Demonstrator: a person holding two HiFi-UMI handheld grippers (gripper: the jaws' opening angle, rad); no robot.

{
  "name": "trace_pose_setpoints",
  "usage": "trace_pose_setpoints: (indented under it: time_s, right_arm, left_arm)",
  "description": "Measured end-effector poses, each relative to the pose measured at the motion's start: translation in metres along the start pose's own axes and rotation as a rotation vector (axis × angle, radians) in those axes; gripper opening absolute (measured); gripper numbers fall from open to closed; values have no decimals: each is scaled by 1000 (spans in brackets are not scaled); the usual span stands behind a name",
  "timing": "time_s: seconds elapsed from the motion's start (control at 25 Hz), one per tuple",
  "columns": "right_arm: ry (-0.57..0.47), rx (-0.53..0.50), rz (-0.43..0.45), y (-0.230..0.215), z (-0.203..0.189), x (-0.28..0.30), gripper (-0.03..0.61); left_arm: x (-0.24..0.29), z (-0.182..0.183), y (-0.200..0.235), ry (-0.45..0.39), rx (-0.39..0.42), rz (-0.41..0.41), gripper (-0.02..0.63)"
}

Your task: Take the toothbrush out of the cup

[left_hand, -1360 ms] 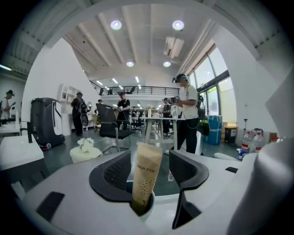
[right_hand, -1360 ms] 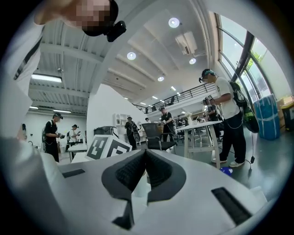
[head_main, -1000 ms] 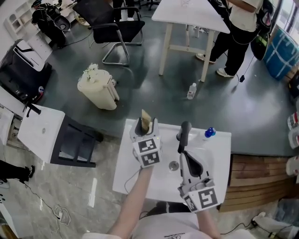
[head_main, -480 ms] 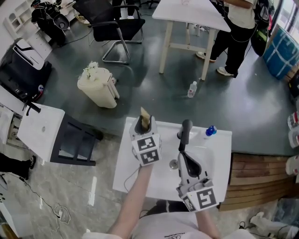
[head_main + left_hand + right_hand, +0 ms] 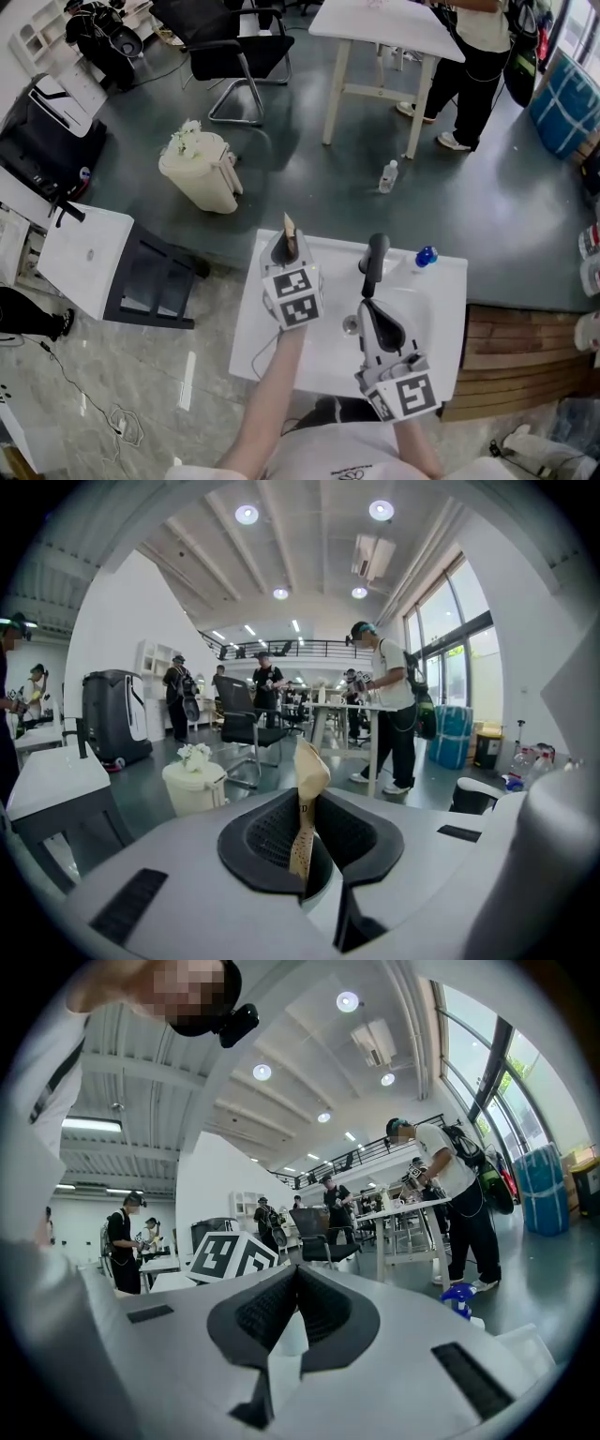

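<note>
A tan toothbrush (image 5: pixel 309 772) stands upright between the black pads of my left gripper (image 5: pixel 309 803). Its pale upper end pokes out above the jaws. The jaws are closing and the pads press on its speckled handle. In the head view the left gripper (image 5: pixel 286 247) sits at the far left edge of the white sink counter (image 5: pixel 251 339), with the toothbrush (image 5: pixel 290 227) sticking up from it. No cup shows in any view. My right gripper (image 5: pixel 368 309) hovers over the basin just short of the black faucet (image 5: pixel 375 255). Its jaws (image 5: pixel 298 1274) meet at the tips with nothing between them.
A blue-capped bottle (image 5: pixel 424 256) stands at the counter's far right. The drain (image 5: pixel 349 326) lies in the basin between the grippers. On the floor beyond are a cream bin (image 5: pixel 199 173), a black chair (image 5: pixel 234 52) and a white table (image 5: pixel 389 23) with a person beside it.
The left jaws have narrowed onto the tan toothbrush. Both hands stay in the same place over the sink.
</note>
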State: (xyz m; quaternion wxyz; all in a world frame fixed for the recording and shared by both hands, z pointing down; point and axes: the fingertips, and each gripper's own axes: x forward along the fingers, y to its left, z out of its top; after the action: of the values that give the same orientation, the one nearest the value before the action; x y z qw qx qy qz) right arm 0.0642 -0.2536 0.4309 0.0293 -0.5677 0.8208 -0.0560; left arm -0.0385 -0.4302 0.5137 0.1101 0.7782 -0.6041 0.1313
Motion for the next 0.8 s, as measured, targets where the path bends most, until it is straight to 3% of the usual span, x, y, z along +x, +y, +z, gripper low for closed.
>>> trace_pose_setpoints:
  time_s: [0.4, 0.6, 0.8]
  right_arm:
    - [-51, -30, 55, 20, 21, -4, 12]
    - [-102, -70, 107, 39, 41, -4, 12]
    - [-174, -112, 155, 59, 69, -1, 12]
  left_arm:
    - [-37, 30, 7, -74, 5, 19, 57]
    - [-68, 60, 12, -154, -53, 18, 57]
    - [-106, 98, 14, -257, -56, -8, 57]
